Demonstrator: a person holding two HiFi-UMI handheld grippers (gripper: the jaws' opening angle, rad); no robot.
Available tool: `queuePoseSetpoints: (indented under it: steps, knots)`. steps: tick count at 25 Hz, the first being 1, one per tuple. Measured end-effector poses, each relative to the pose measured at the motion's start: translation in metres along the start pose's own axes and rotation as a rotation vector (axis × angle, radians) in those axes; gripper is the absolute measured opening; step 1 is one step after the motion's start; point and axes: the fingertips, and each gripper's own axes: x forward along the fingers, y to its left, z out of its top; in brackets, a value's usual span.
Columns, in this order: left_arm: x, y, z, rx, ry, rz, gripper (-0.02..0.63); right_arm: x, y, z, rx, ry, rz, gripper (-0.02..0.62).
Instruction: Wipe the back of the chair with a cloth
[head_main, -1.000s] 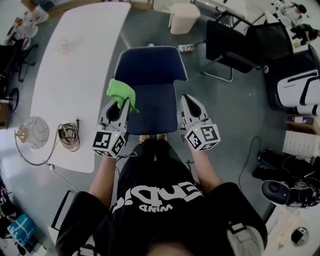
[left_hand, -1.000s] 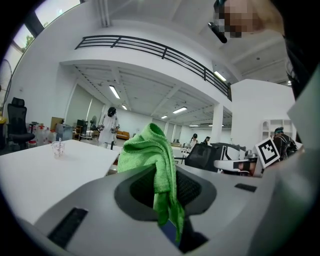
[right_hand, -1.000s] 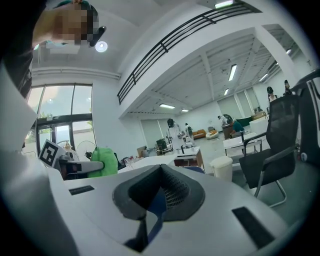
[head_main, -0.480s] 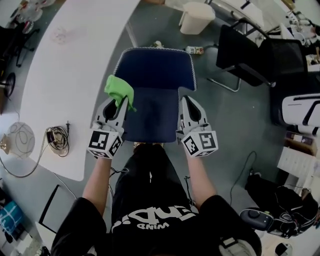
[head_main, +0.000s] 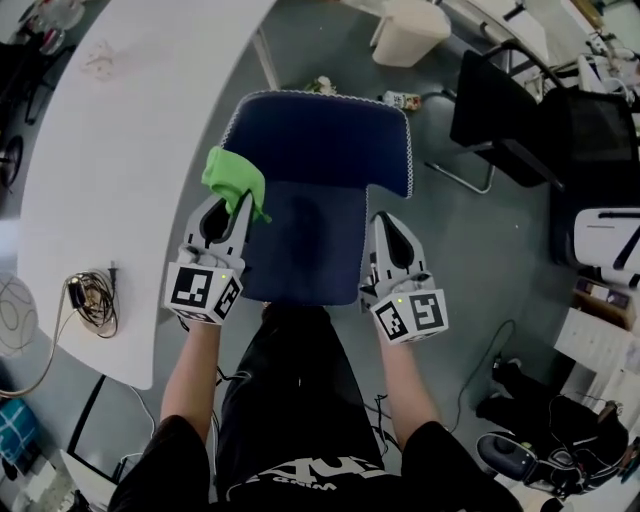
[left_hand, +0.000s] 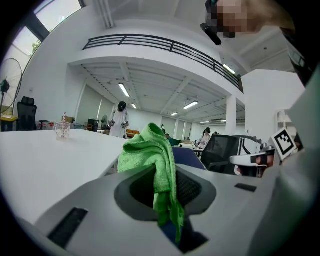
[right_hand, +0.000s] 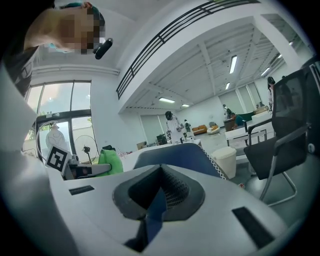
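A blue chair (head_main: 320, 140) stands right in front of me, its backrest (head_main: 305, 245) nearest to me. My left gripper (head_main: 232, 212) is at the backrest's left edge, shut on a green cloth (head_main: 232, 178) that bunches up above the jaws. In the left gripper view the cloth (left_hand: 150, 155) hangs down between the jaws of that gripper (left_hand: 167, 200). My right gripper (head_main: 385, 232) sits just off the backrest's right edge, jaws together and holding nothing. Over the jaws of the right gripper (right_hand: 157, 200), its own view shows the chair (right_hand: 175, 155) and the cloth (right_hand: 111, 162).
A long white table (head_main: 120, 150) runs along the left, with a coil of cable (head_main: 90, 300) near its end. A cream bin (head_main: 410, 35) and a small bottle (head_main: 400, 100) are on the floor beyond the chair. A black chair (head_main: 500, 120) stands at the right.
My head has shifted, so the chair sits higher and more central in view. Both grippers keep their places beside the backrest, and the cloth stays in the left one.
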Motion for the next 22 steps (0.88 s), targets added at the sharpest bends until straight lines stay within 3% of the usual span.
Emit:
queuePoseSetpoints:
  steps: [8,15,22]
  knots:
    - [0.020,0.063,-0.046,0.102,0.023,0.050,0.067,0.012,0.017,-0.044,0.010,0.019,0.003,-0.005]
    - [0.050,0.078,-0.060,0.129,0.045,0.056,0.067,0.013,0.012,-0.058,0.002,0.049,0.008,-0.005]
    - [0.077,0.074,-0.060,0.143,0.055,0.015,0.067,0.013,0.005,-0.056,0.020,0.043,-0.015,-0.005]
